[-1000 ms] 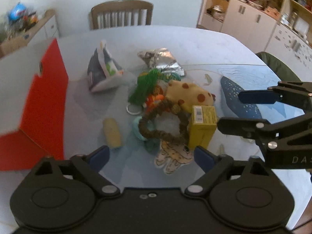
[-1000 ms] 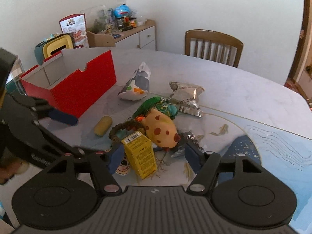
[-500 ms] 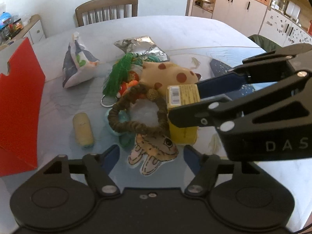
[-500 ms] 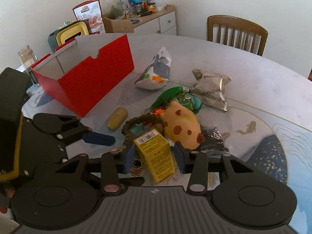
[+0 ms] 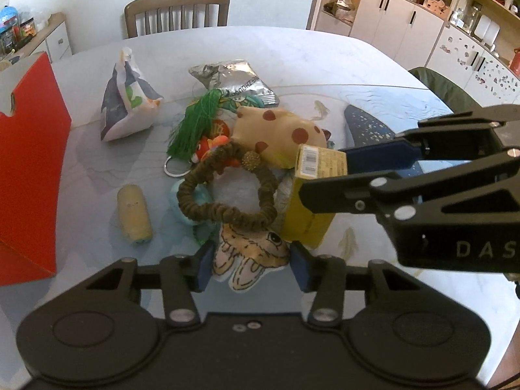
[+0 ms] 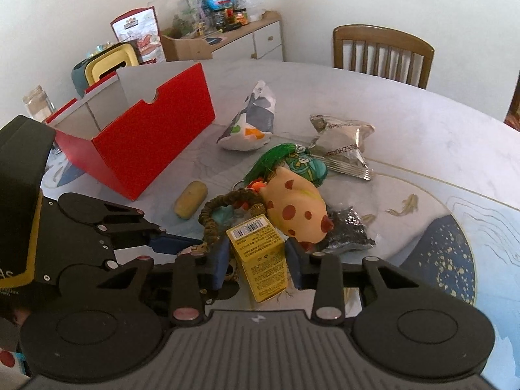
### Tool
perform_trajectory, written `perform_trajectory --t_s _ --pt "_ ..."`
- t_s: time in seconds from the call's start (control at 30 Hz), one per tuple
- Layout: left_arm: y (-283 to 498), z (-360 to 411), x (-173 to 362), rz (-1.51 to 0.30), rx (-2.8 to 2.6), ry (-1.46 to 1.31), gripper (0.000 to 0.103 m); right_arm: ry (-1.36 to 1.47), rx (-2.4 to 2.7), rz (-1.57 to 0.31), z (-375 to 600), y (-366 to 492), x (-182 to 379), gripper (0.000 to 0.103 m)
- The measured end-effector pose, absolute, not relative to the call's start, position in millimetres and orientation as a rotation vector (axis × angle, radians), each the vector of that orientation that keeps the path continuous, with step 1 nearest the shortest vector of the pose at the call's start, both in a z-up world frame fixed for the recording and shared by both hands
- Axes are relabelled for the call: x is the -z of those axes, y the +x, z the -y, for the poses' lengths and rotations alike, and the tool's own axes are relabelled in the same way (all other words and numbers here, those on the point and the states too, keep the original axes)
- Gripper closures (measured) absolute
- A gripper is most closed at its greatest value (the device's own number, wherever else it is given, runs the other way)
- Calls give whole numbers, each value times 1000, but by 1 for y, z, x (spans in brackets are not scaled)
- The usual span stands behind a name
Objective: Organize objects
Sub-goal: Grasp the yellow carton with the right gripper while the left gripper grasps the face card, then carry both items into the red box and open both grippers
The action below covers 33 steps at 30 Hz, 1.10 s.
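Note:
A small yellow carton (image 6: 260, 256) with a barcode stands upright at the near edge of a pile of toys. My right gripper (image 6: 258, 260) is closing on it, and its blue pads touch both sides of the carton. A flat rabbit-face patch (image 5: 256, 253) lies under a brown braided ring (image 5: 227, 188). My left gripper (image 5: 252, 260) is closing around the rabbit; its pads flank it without clearly pressing. In the left wrist view the right gripper (image 5: 325, 177) comes in from the right around the carton (image 5: 308, 214).
An open red box (image 6: 152, 143) stands to the left on the table (image 5: 292, 52). Around the pile lie a spotted plush (image 5: 279, 133), a green tassel (image 5: 195, 123), a silver snack packet (image 5: 234, 78), a patterned pouch (image 5: 126, 107) and a yellow roll (image 5: 134, 216). A chair (image 5: 177, 13) stands behind.
The right gripper has come in around the yellow carton and narrowed onto it. The left gripper's fingers have narrowed toward the rabbit patch and edged a little closer to the pile.

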State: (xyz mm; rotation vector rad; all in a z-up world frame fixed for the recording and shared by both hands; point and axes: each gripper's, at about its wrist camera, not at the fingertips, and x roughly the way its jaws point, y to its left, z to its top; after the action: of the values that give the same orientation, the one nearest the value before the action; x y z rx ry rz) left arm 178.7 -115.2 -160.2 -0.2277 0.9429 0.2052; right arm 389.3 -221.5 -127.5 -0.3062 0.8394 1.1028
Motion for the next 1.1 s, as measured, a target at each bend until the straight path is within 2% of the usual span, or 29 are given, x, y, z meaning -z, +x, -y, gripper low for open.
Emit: perform_trajectory --t_s 0.57,1.1 --pt "123 86 108 -855 -202 -297 56 -260 -1041 -819 233 353 90 67" --pt "62 -12 31 -762 -359 -365 56 -196 -1088 -735 142 314 12 67"
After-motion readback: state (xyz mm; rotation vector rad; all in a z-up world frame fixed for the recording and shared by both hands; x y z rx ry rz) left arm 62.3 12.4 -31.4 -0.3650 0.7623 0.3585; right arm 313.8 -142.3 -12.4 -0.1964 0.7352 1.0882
